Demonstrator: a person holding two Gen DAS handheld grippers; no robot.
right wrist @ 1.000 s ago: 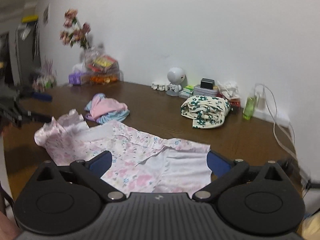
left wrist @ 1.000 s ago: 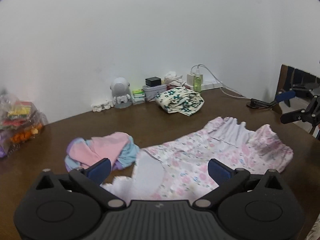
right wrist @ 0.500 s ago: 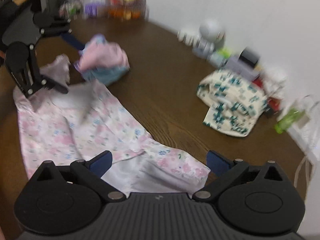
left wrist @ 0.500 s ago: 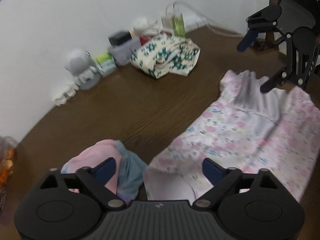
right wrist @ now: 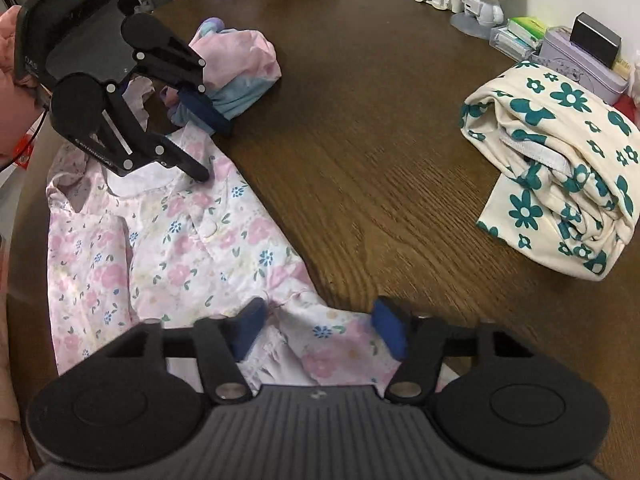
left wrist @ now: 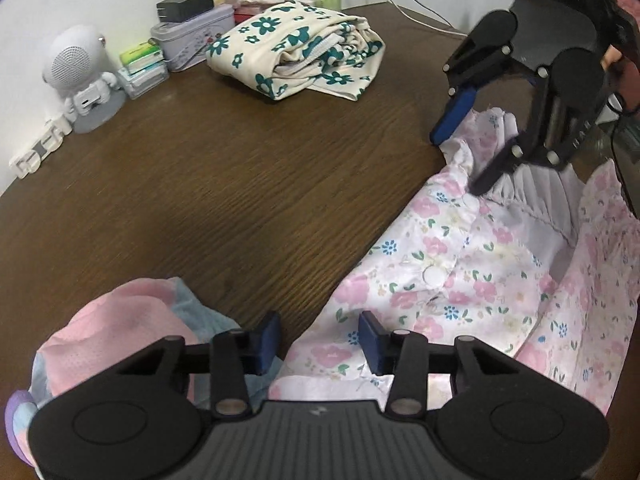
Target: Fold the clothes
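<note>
Pink floral-print garment (left wrist: 472, 276) of thin white cloth with white snap buttons is seen spread flat on the dark brown wooden tabletop (left wrist: 224, 184), directly ahead of and beneath both tools. The left tool (left wrist: 319, 339) is held low over one end of the garment, its blue-padded fingers parted with a moderate gap and nothing caught between them; the cloth edge lies just below the right-hand pad, while a crumpled pink, light-blue and purple mesh cloth bundle (left wrist: 120, 332) lies just beside the left-hand pad. In the right wrist view the right tool (right wrist: 320, 326) is likewise seen partly open over the opposite end of the garment (right wrist: 188, 240), with cloth lying under the gap but not pinched. From the left wrist view the right tool (left wrist: 460, 144) is seen at the far end of the garment, its fingers spread on either side of the ruffled white edge, one tip touching or nearly touching the cloth. From the right wrist view the left tool (right wrist: 208, 152) appears well ahead to the left, spread over the white collar area, with the mesh bundle (right wrist: 236, 72) just beyond it. Farther ahead and to the right of the right tool, well apart from the garment, a loosely folded cream cloth with teal flowers (right wrist: 560, 168) is seen. A small white astronaut-shaped figure (left wrist: 80, 76) and a lilac tin (left wrist: 196, 36) are set along the wall.
</note>
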